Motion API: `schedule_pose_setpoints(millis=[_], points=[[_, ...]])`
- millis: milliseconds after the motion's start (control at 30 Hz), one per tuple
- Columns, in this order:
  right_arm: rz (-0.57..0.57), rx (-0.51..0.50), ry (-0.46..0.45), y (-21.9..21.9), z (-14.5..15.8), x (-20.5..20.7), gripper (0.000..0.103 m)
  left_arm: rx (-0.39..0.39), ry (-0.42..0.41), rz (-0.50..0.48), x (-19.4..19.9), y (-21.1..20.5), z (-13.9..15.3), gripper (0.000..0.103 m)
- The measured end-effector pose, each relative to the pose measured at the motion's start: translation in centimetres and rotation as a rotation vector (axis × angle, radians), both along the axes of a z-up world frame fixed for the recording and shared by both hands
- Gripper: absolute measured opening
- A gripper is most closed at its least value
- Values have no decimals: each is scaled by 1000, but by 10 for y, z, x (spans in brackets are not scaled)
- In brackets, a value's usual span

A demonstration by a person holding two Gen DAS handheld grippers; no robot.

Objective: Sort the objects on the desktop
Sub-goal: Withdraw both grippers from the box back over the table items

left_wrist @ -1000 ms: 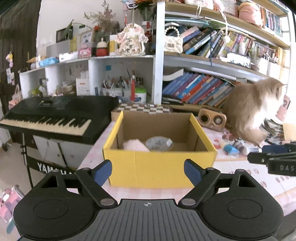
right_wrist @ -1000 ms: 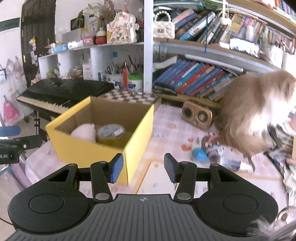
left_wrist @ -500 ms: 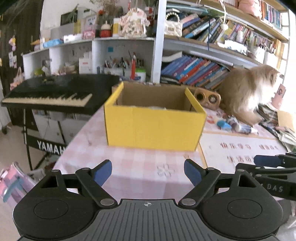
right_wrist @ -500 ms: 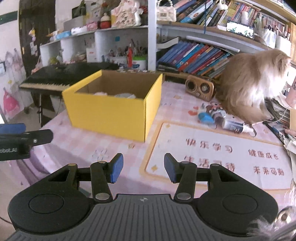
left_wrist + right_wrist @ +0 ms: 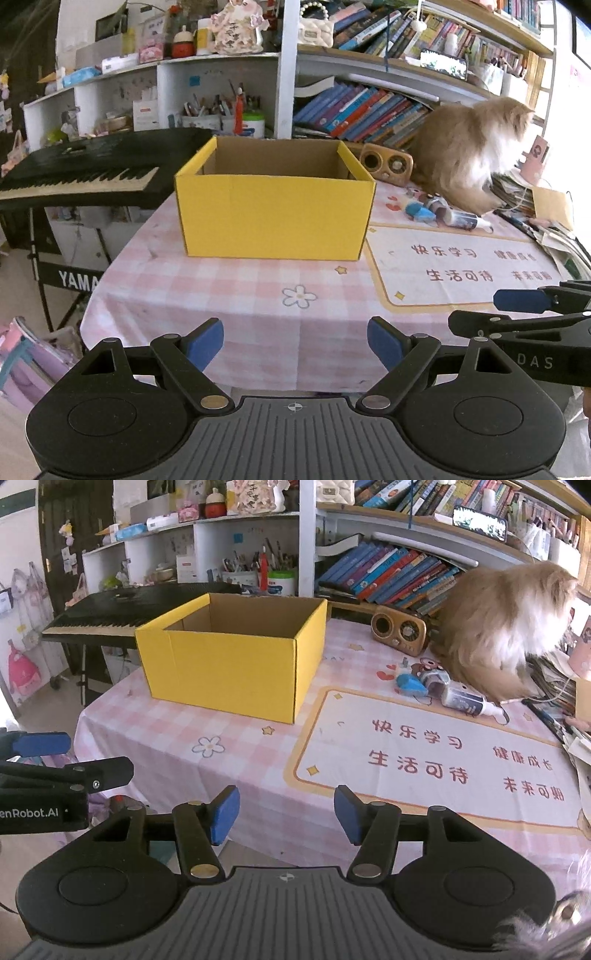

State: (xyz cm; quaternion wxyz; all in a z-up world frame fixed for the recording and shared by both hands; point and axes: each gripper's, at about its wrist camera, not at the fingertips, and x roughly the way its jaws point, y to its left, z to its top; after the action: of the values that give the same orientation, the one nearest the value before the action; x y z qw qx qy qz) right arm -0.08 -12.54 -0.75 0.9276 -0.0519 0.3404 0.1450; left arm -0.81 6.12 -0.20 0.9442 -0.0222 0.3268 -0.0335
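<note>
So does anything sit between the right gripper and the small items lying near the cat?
Nothing visible: only the bare printed mat lies between the open right gripper and the glue bottle; the cat sits just behind it.

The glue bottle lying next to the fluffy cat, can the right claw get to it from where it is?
Probably yes. The right claw is open and empty, and only bare tablecloth and the printed mat lie between it and the glue bottle. The cat sits close behind the bottle, so it could get bumped.

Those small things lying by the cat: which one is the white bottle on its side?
The white bottle is the one farthest right, nozzle pointing right, beside the cat; the blue item lies left of it.
</note>
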Motion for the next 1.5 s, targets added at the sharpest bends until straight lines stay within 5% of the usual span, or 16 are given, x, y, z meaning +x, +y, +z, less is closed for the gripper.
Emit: schedule_pose_setpoints(millis=[867, 1500], points=[[-290, -11, 58, -90, -13, -7, 63, -10, 54, -293, 41, -91, -10, 87], [-357, -11, 128, -146, -27, 32, 67, -11, 127, -350, 89, -151, -27, 88]])
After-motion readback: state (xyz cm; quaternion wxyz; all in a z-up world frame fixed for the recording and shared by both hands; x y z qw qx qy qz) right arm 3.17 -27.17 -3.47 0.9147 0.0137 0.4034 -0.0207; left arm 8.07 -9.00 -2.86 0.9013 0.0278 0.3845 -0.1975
